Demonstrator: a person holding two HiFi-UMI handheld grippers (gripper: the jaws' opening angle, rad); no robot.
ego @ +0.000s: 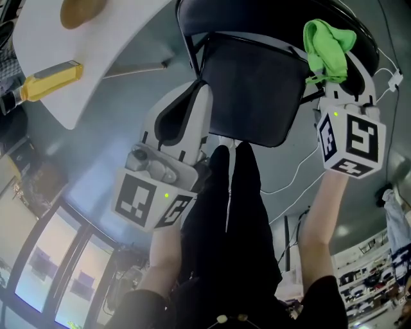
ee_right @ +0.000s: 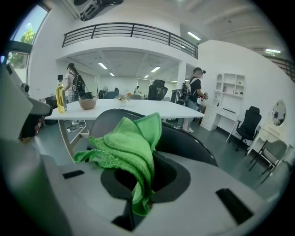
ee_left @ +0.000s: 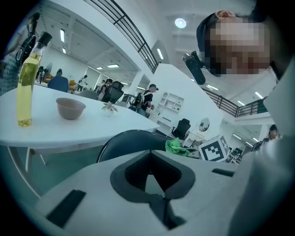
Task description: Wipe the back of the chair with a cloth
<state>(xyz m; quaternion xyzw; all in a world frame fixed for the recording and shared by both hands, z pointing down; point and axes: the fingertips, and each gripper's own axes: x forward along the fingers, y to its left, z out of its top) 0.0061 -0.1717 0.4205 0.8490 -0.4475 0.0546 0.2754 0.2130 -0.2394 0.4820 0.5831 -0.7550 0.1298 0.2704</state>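
Note:
The black chair stands in front of me, its curved back [ego: 257,16] beyond its seat [ego: 250,96]. My right gripper [ego: 331,77] is shut on a bunched green cloth [ego: 327,48], which it holds at the right part of the back's top rim; I cannot tell whether they touch. In the right gripper view the cloth [ee_right: 126,147] hangs out of the right gripper [ee_right: 138,203] before the chair back [ee_right: 184,138]. My left gripper [ego: 196,96] is shut and empty, beside the seat's left edge. From the left gripper [ee_left: 160,196], the chair back [ee_left: 133,140] and cloth [ee_left: 177,146] show ahead.
A white table [ego: 128,38] stands left of the chair, bearing a yellow oil bottle [ego: 51,80] and a tan bowl [ego: 80,13]. My legs in black trousers [ego: 228,225] are close to the seat's front. A white cable [ego: 289,183] trails on the floor at right.

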